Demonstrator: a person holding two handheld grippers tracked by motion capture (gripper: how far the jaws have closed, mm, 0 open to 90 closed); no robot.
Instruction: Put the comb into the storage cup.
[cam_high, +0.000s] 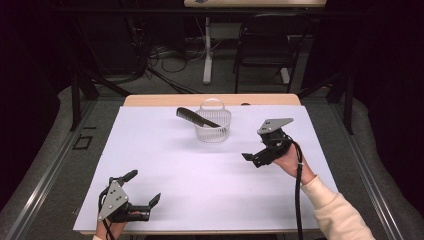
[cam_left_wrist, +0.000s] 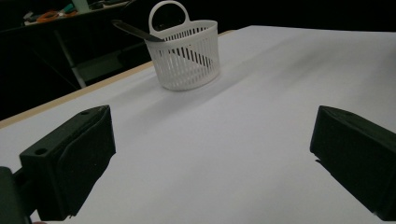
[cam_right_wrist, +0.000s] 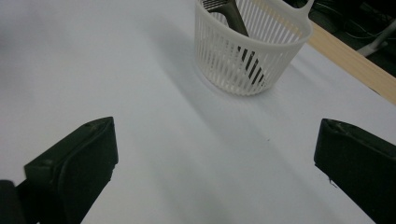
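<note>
I see the black comb (cam_high: 197, 118) leaning in the white slotted basket (cam_high: 214, 131) at the table's far side, its end overhanging the rim; my right gripper (cam_high: 256, 157) and left gripper (cam_high: 145, 191) both gape empty; a careless nudge could topple that light basket.

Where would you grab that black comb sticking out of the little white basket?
Likely by the comb end jutting over the basket rim on the left in the high view. It leans there, clear of the wall, so come from above that side.

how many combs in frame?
1. A black comb stands tilted in the white basket at the table's far middle, its end sticking out over the rim. More could hide behind the slats.
</note>
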